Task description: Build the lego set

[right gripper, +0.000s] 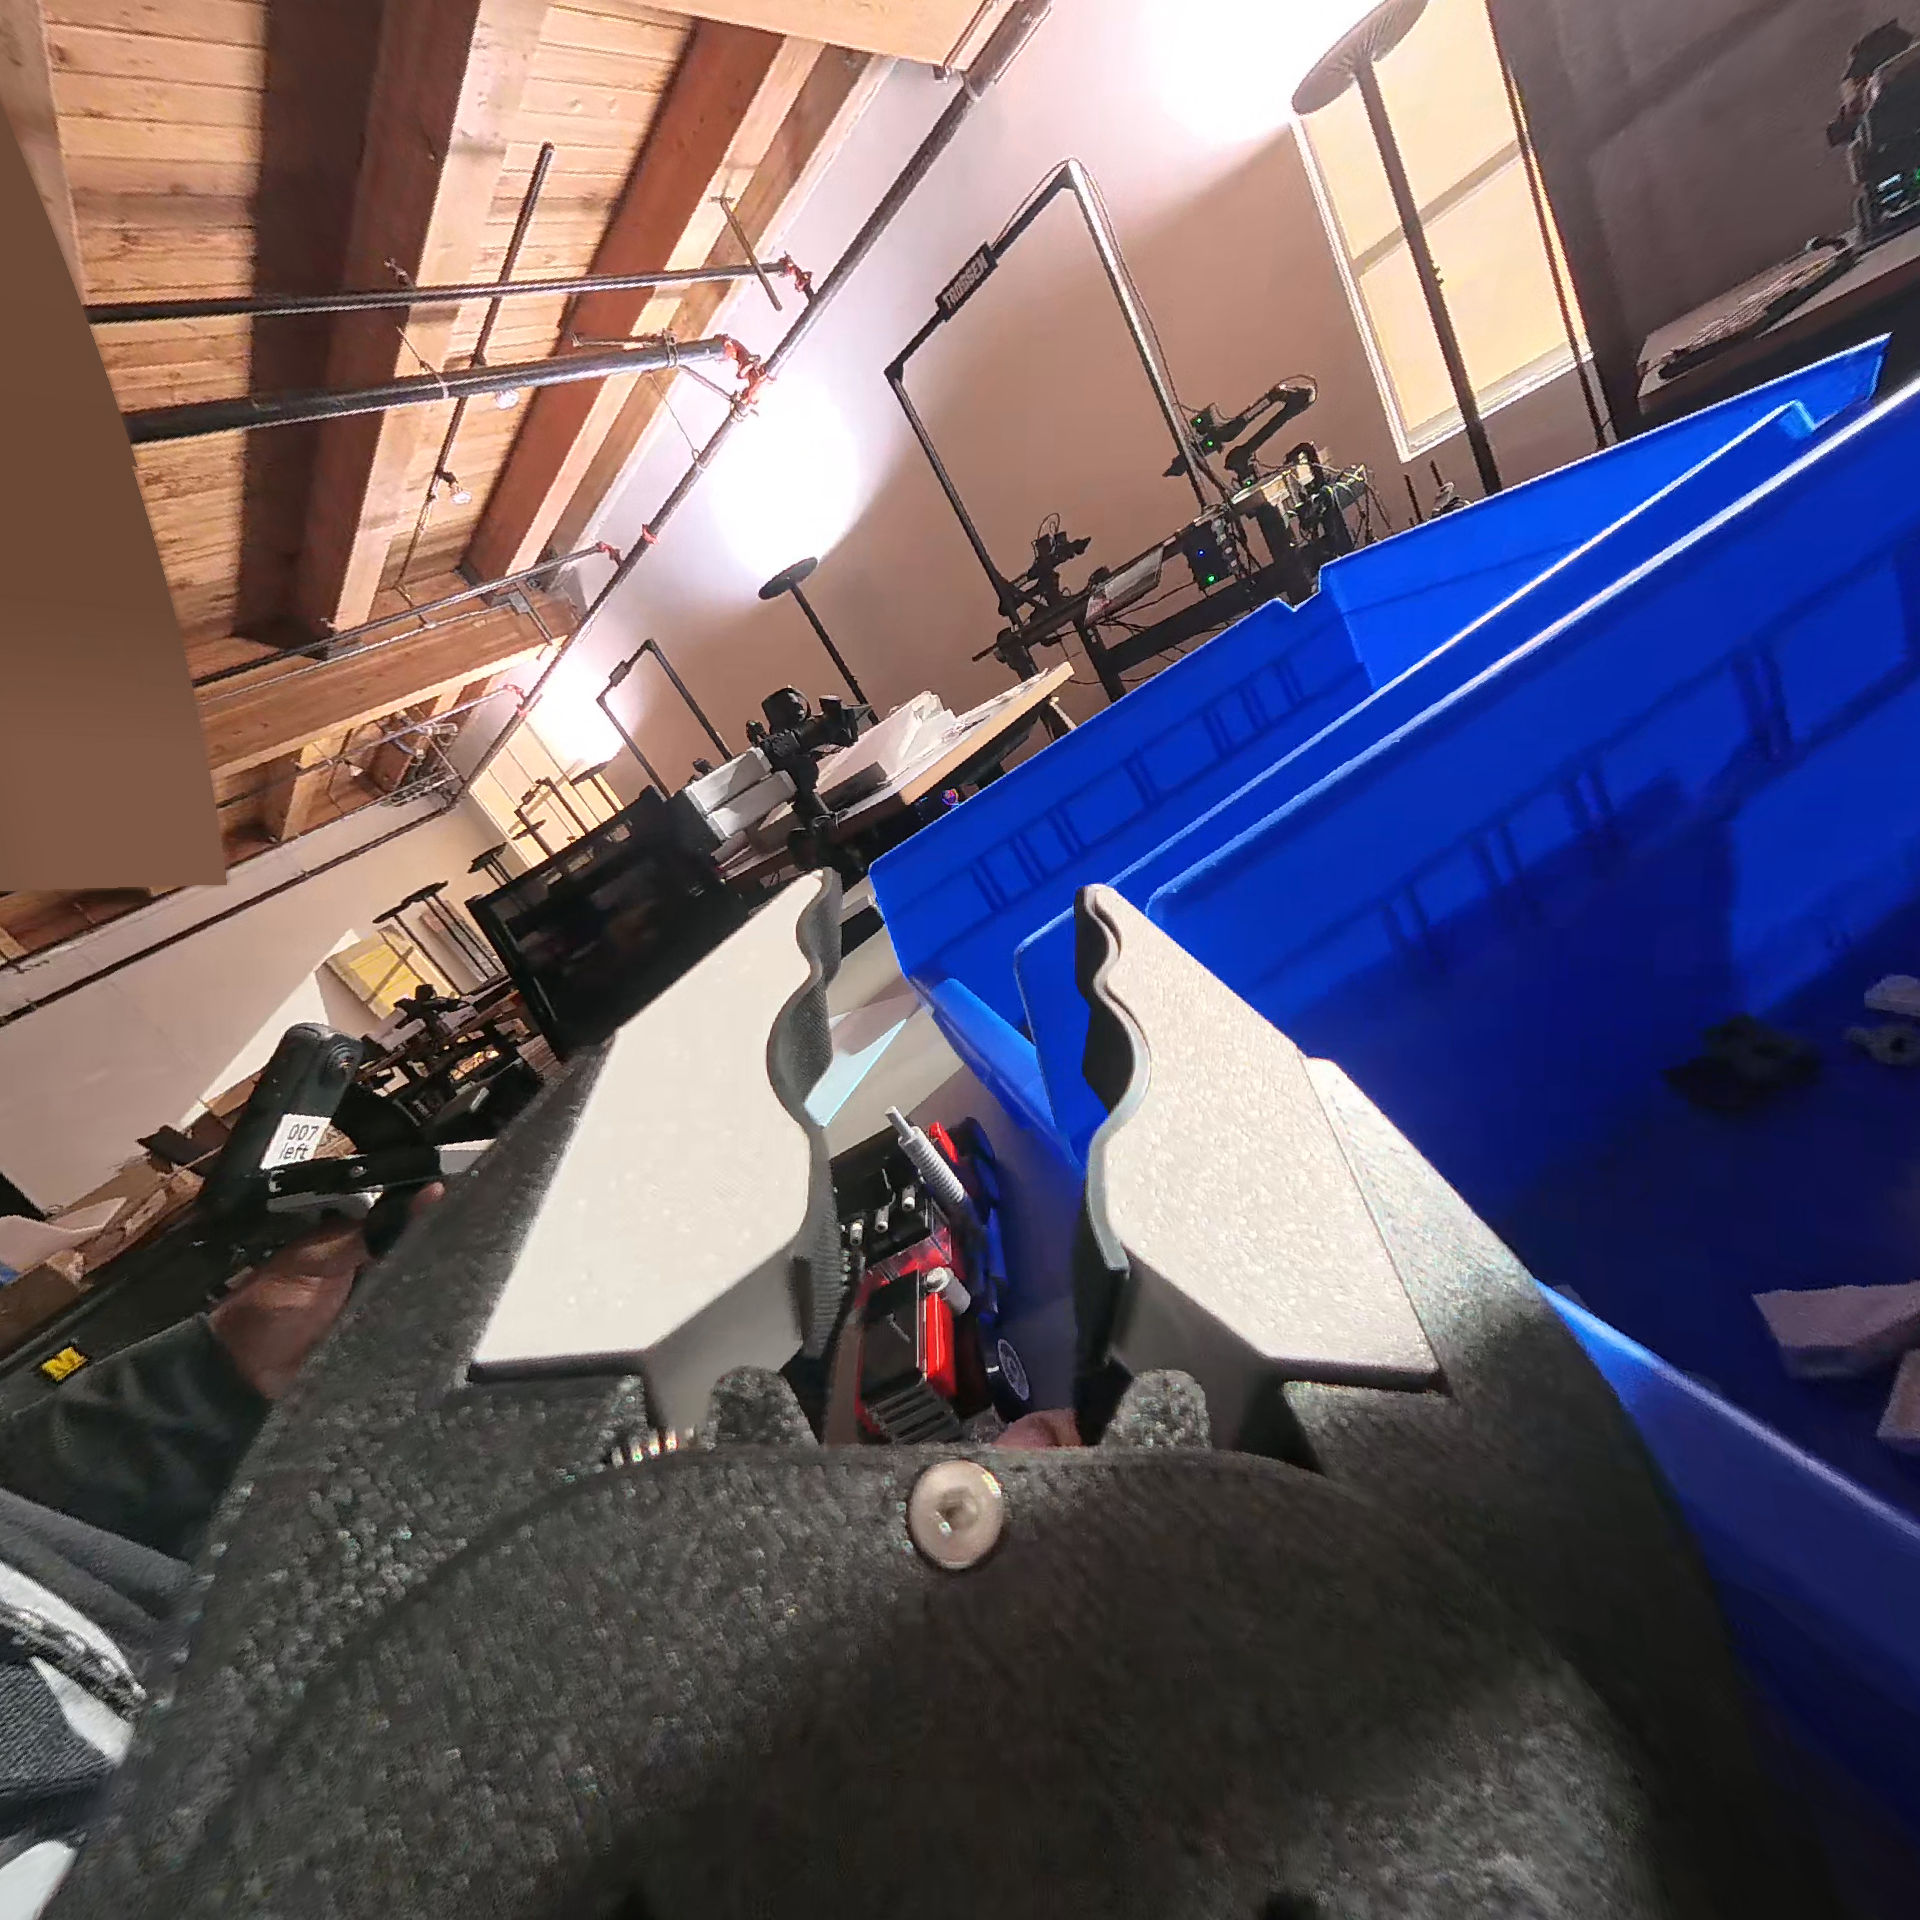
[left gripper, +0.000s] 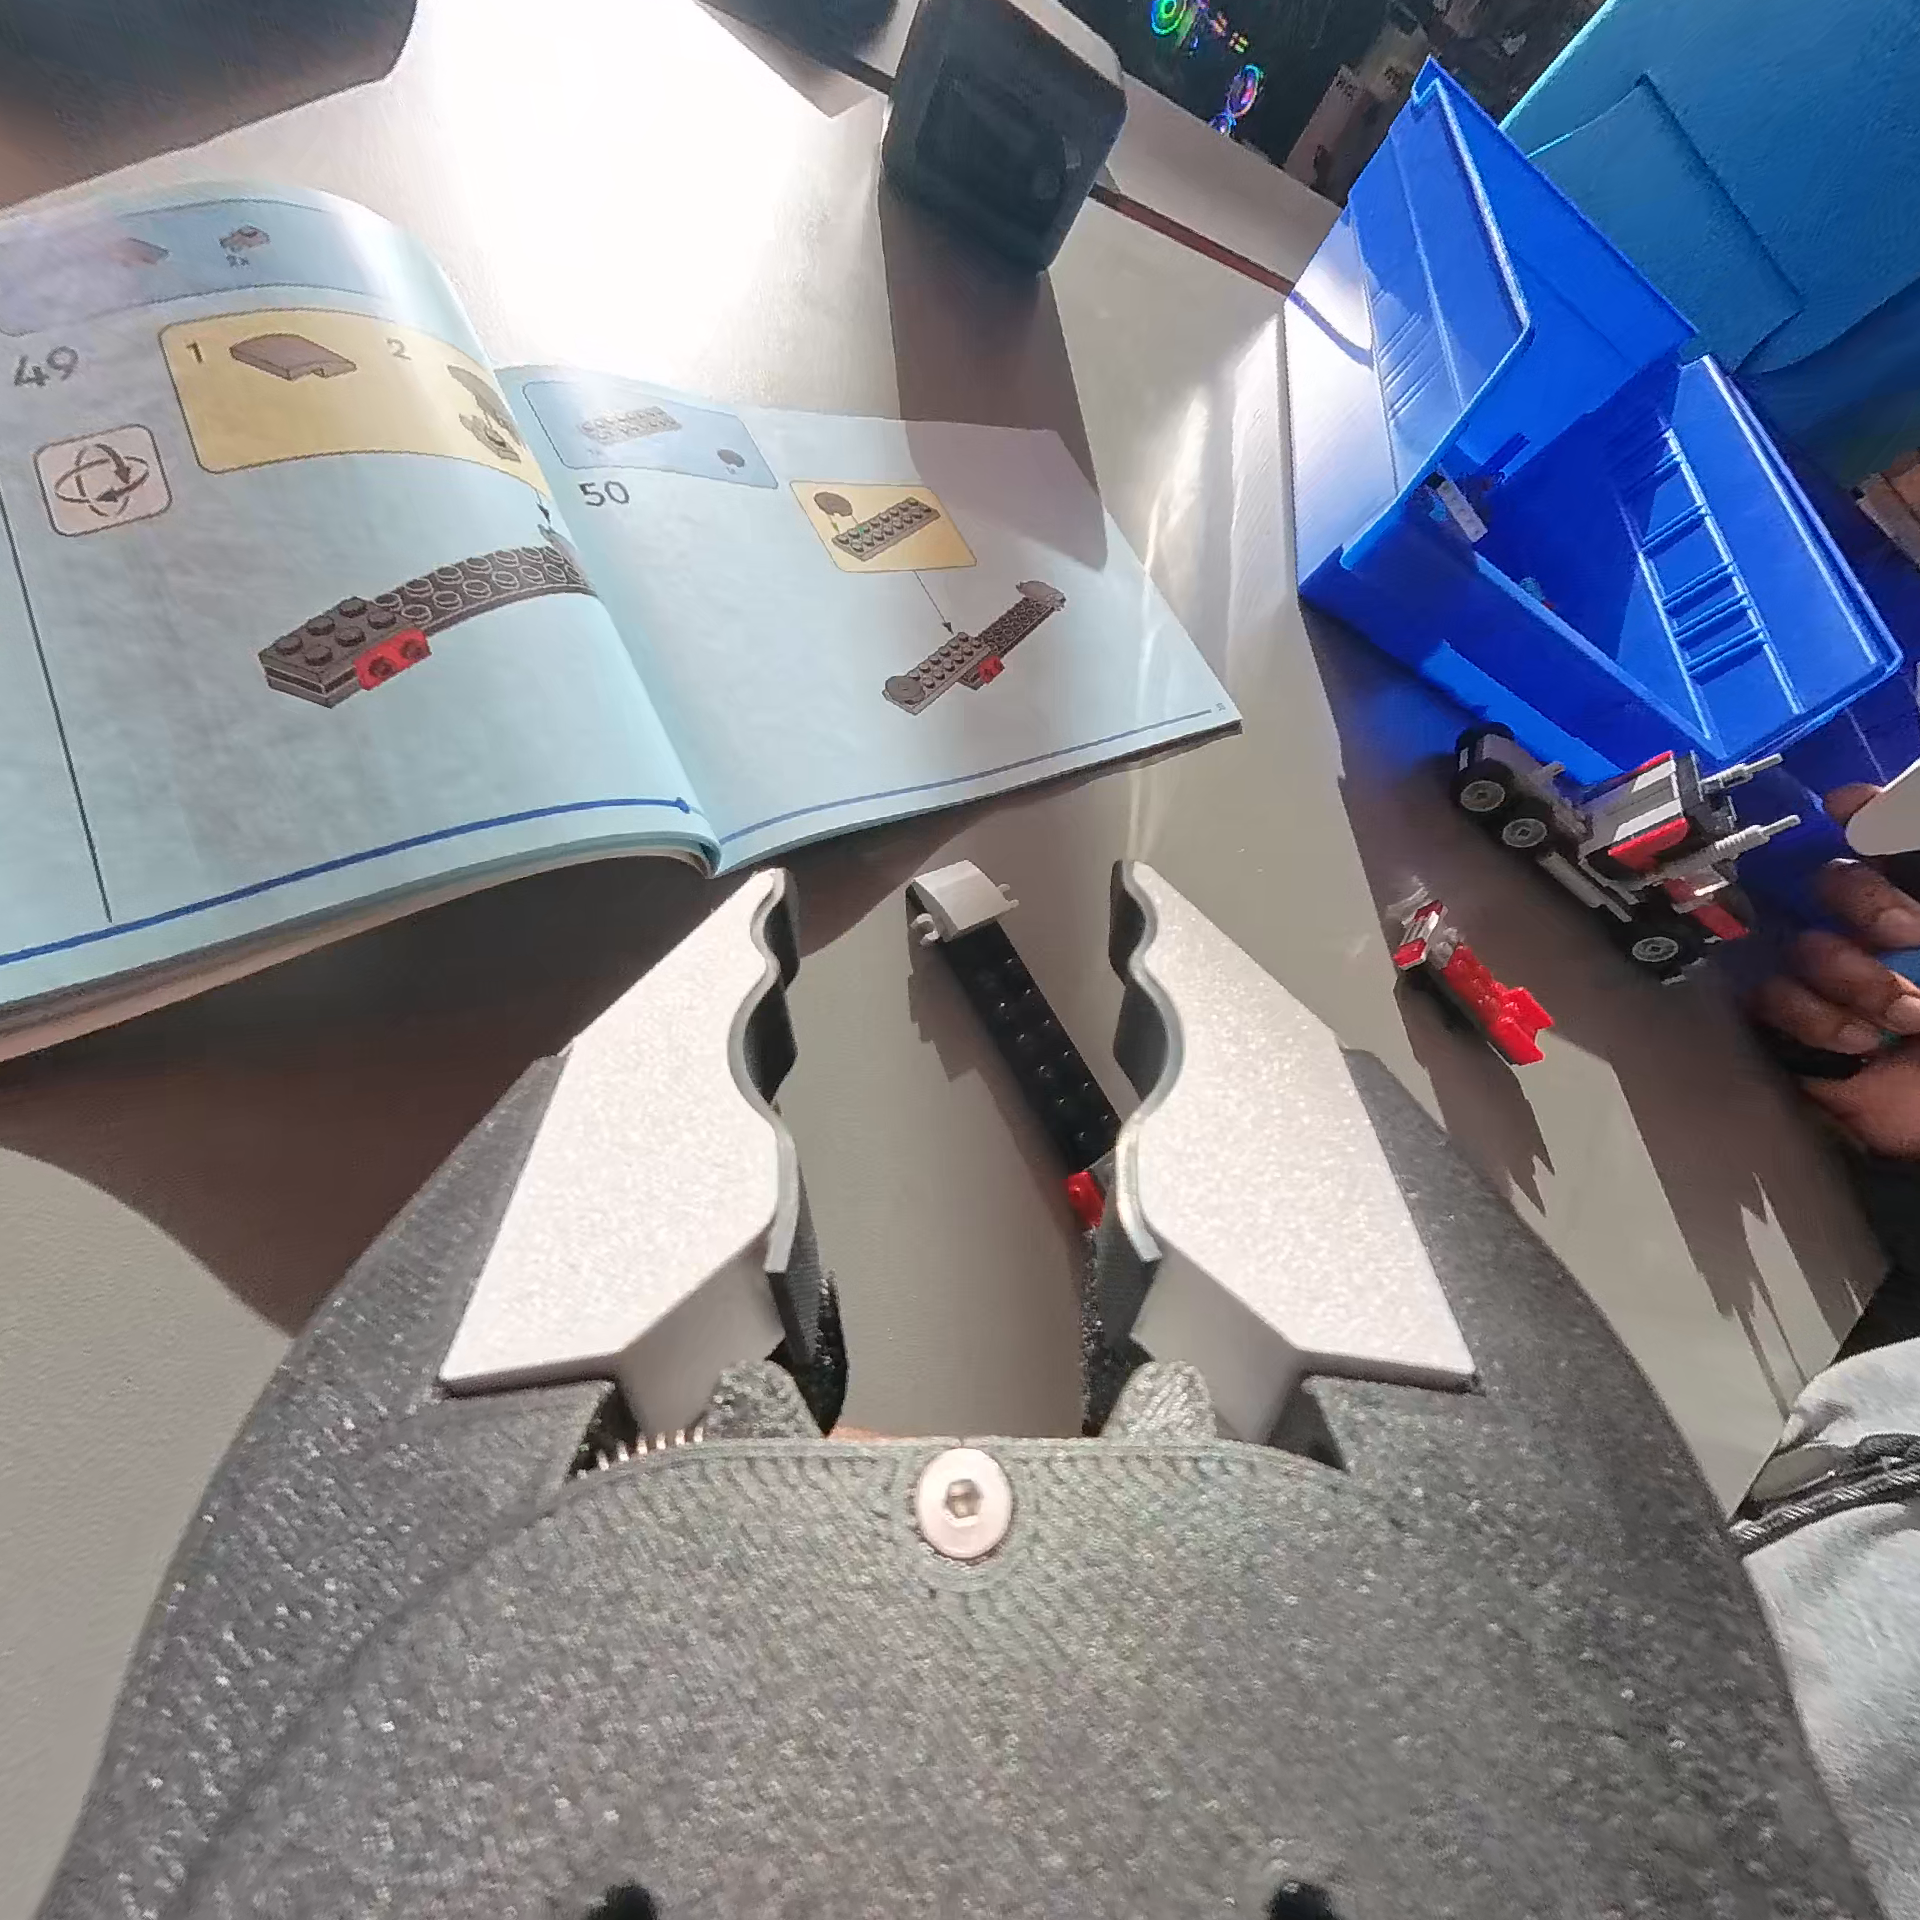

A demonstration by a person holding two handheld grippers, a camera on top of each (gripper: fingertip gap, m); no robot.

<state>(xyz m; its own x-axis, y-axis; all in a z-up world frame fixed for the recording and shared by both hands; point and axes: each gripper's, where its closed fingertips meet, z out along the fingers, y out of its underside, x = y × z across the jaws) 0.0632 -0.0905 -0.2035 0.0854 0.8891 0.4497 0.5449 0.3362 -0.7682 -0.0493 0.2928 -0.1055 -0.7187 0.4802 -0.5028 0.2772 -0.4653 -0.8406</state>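
Lego strip (left gripper: 1023, 1023), black studded plate with a grey clip piece at the far end and a red bit at the near end, lies flat on the table (left gripper: 1226, 499), in the gap of my left gripper (left gripper: 951, 914) but angled across it. The fingers are spread wide and grip nothing; the red end sits at or under the right finger (left gripper: 1205, 1049), contact unclear.

Risks as I judge them: closing now would catch the strip skewed, so it could pivot, skid out or pop the clip piece off. The smooth grey tabletop gives little friction.

My right gripper (right gripper: 956, 935) is tilted up toward the ceiling, fingers apart; the red and black truck (right gripper: 914, 1278) shows in the gap, but I cannot tell if it is held or just behind. In the left wrist view the truck (left gripper: 1621, 842) stands beside the blue bin (left gripper: 1558, 499), and a small red sub-build (left gripper: 1470, 977) sits close by. A swing of that gripper could knock either one.

The instruction booklet (left gripper: 436, 582) lies open just beyond the strip; glare washes out the table behind it.

The room is workshop-like: wooden beamed ceiling, pipes, windows, benches with equipment. Loose pieces lie in the bin (right gripper: 1558, 831).
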